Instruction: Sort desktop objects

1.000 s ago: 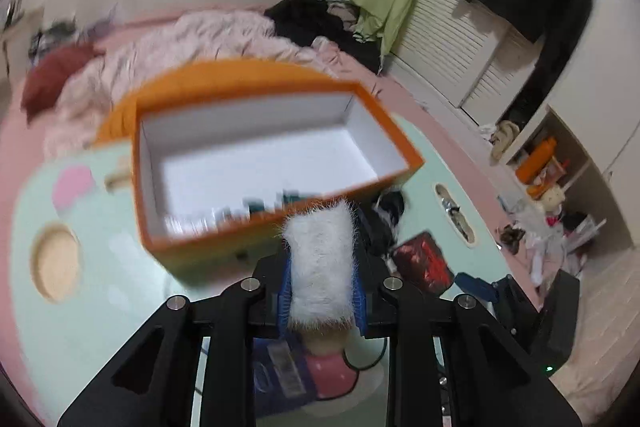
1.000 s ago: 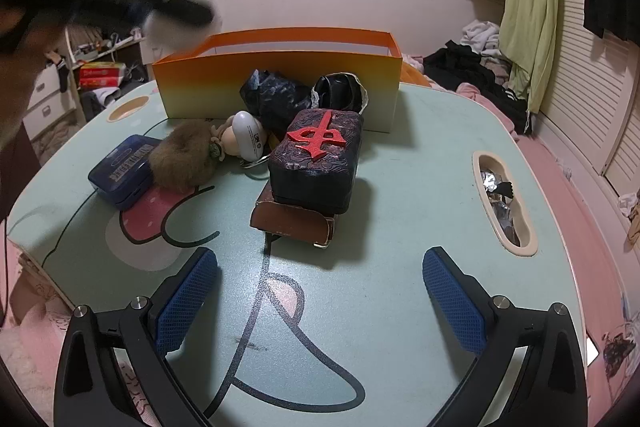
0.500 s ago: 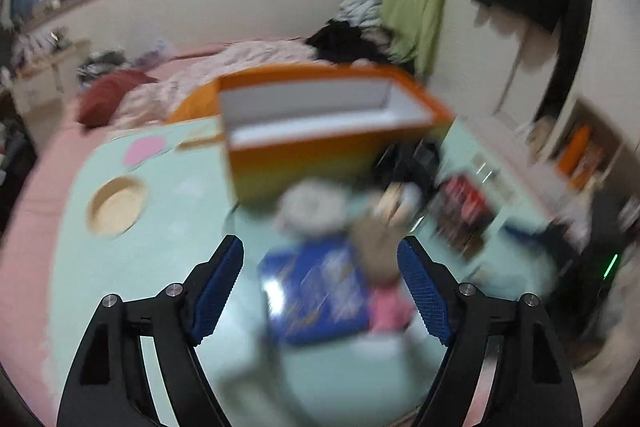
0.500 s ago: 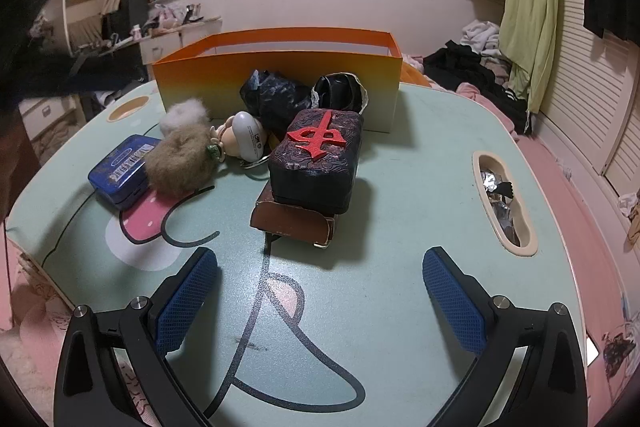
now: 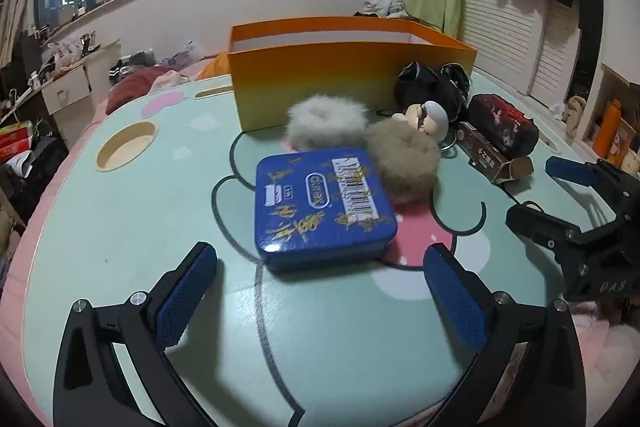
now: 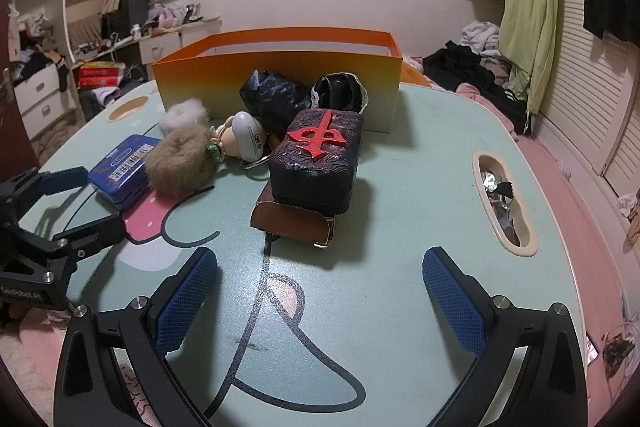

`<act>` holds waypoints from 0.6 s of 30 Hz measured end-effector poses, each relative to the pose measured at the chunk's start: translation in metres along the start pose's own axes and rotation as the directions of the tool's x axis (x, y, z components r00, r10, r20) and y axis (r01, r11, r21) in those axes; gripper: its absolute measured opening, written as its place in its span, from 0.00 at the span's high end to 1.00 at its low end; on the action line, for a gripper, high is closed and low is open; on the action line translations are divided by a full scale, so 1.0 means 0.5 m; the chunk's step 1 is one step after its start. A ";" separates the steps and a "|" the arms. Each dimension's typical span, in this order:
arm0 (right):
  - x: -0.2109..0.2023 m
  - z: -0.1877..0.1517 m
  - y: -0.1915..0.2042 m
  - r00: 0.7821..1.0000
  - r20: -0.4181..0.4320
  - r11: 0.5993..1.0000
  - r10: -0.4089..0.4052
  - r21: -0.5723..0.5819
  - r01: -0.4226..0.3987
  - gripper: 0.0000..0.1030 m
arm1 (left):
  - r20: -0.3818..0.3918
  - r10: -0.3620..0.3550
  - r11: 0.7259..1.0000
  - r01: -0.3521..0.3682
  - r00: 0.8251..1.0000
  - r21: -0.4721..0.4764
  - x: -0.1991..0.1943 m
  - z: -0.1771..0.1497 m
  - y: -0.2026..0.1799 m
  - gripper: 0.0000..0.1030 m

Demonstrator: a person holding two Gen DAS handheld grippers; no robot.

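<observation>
My left gripper (image 5: 319, 249) hangs low over the mint table (image 5: 120, 235), its jaws opening with nothing between them. A blue tin (image 5: 320, 203) lies just ahead of its fingertips. Behind the tin lie a white furry ring (image 5: 326, 123) and a brown one (image 5: 404, 159), both on the table in front of the orange box (image 5: 352, 83). My right gripper (image 6: 320, 255) stands open and empty, facing a dark block with a red character (image 6: 316, 155) that rests on a brown carton (image 6: 292, 223). A small figure keychain (image 6: 244, 135) lies between the brown ring and the block.
Two black bags (image 6: 272, 95) lean against the box front. The table has a round cup hollow (image 5: 126, 147) at the left and a slot holding foil (image 6: 502, 203) at the right. A cluttered bed and drawers surround the table.
The left gripper let go of the white furry ring, which now lies on the table before the box. It drew back and down with jaws spread wide. The right gripper stayed still.
</observation>
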State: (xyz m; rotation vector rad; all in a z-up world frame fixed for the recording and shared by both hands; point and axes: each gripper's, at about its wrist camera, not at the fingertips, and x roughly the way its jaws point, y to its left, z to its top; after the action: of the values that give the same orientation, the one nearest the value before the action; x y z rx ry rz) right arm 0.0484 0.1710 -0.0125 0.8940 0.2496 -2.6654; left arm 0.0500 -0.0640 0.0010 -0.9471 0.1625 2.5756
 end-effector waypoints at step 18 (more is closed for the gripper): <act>0.001 0.000 -0.002 1.000 -0.001 1.000 -0.001 -0.001 0.001 0.00 | -0.267 0.014 0.991 -0.049 0.963 -0.128 0.036 0.065 0.015 0.00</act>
State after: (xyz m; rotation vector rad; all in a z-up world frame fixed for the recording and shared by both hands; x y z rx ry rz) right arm 0.0479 0.1716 -0.0127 0.8948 0.2509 -2.6656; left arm 0.0147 -0.0575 0.0141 -1.3504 0.0791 2.5028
